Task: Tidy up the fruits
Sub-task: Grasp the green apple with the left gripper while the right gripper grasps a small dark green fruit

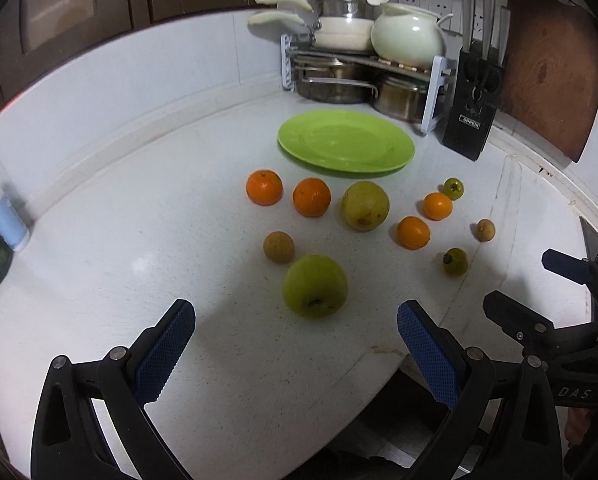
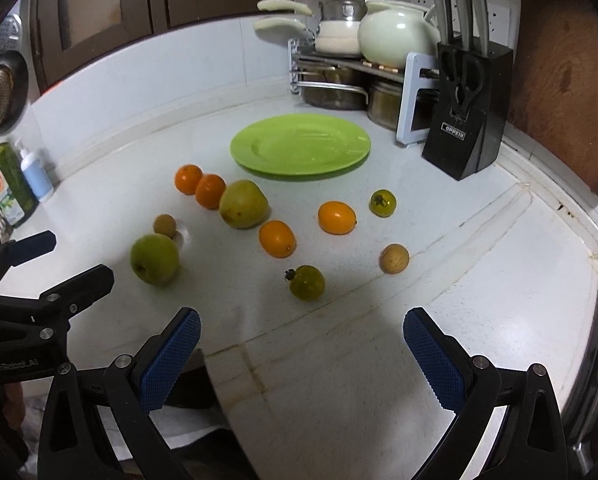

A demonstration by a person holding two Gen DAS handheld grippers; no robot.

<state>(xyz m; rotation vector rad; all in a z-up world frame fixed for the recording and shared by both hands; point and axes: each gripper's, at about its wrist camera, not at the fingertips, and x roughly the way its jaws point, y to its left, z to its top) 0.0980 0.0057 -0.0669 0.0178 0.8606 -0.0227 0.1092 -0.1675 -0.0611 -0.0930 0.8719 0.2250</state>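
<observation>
— So where do the fruits lie?

— All loose on the white desk (image 1: pixel 139 220), none on the green plate (image 1: pixel 346 142), which sits bare at 12 o'clock of the spread. Seen from the left wrist, the green apple (image 1: pixel 315 286) lies nearest, just ahead of the left gripper (image 1: pixel 297 344). A small brown fruit (image 1: pixel 279 247) sits close at its 11 o'clock.

— And behind that?

— A row: two oranges (image 1: pixel 264 187) (image 1: pixel 311 197) side by side, then a yellow-green pear-like fruit (image 1: pixel 365 206) at their 3 o'clock. Farther toward 3 o'clock lie two small oranges (image 1: pixel 413 232) (image 1: pixel 438 206), two little dark green fruits (image 1: pixel 453 188) (image 1: pixel 455 261) and another brown one (image 1: pixel 485 230).

— The grippers?

— Both stand wide, holding nothing. The left gripper's blue pads (image 1: pixel 165 354) flank bare desk short of the apple. The right gripper (image 2: pixel 301 344) hovers over the desk's near edge; from its view the nearer dark green fruit (image 2: pixel 307 282) lies just ahead at 12 o'clock, not touched.

— Anything else around?

— A black knife block (image 1: pixel 469 120) and a rack of pots (image 1: pixel 363 68) stand beyond the plate, at 1 o'clock. A wooden board (image 1: pixel 551 68) leans at the wall beside them, and bottles (image 2: pixel 19 180) stand at 9 o'clock.
</observation>
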